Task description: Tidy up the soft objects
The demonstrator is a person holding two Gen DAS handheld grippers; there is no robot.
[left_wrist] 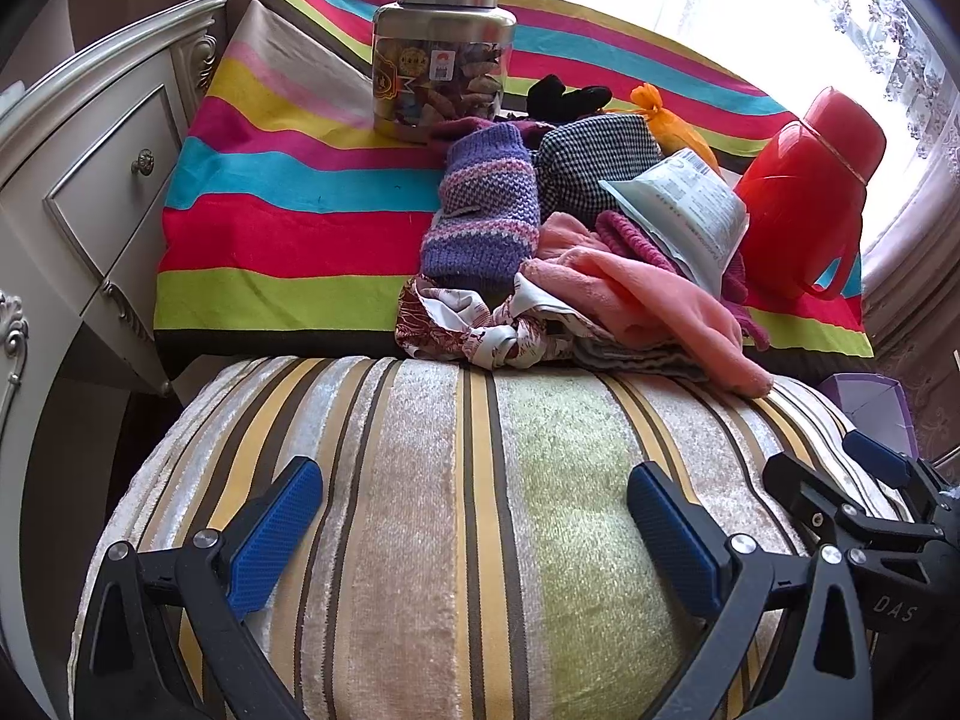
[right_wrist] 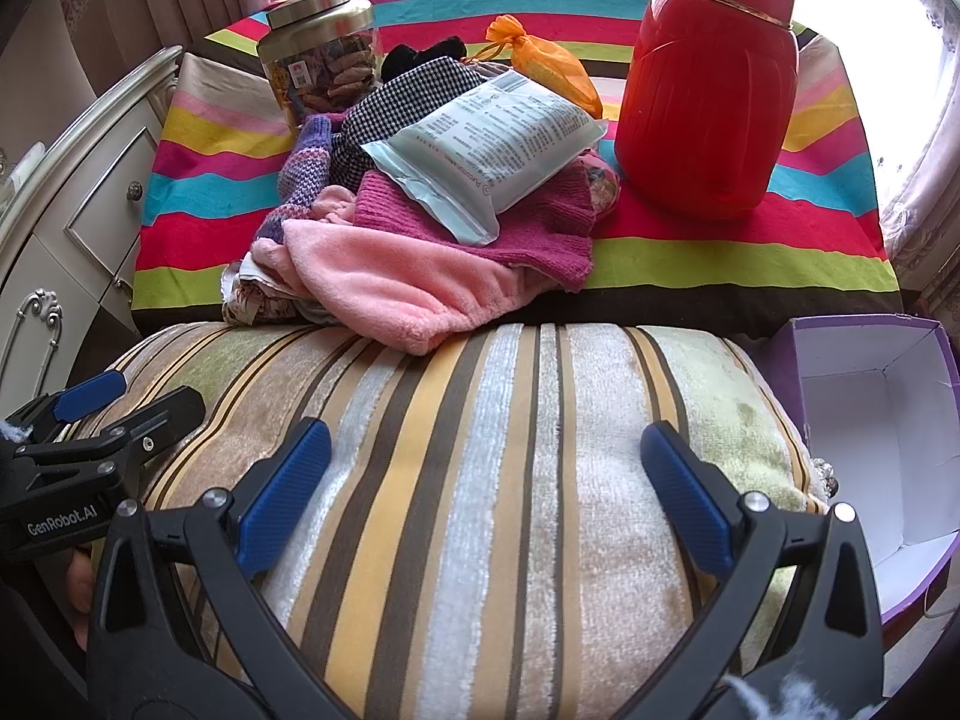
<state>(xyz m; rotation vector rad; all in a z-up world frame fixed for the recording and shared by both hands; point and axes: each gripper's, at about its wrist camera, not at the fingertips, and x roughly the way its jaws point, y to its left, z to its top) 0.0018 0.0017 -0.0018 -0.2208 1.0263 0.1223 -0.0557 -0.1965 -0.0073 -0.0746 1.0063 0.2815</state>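
**Soft pile heaped on striped cloth, both grippers empty over cushion**

Heaped at the near edge of the rainbow-striped cloth [left_wrist: 288, 192]: a pile of soft objects [right_wrist: 420, 228], with pink fleece [right_wrist: 396, 294] spilling onto the striped cushion [right_wrist: 480, 480], purple knit [left_wrist: 486, 210] at the pile's left, magenta knit [right_wrist: 540, 228] under a sealed plastic packet [right_wrist: 486, 150]. Behind the pile, a snack jar [left_wrist: 441, 60]; to its right, a red flask [right_wrist: 708, 84]. Right of the cushion, an open purple box [right_wrist: 870, 420]. Over the cushion, 2 grippers side by side: left gripper [left_wrist: 474, 534] and right gripper [right_wrist: 486, 492], jaws spread wide, gripping nothing.
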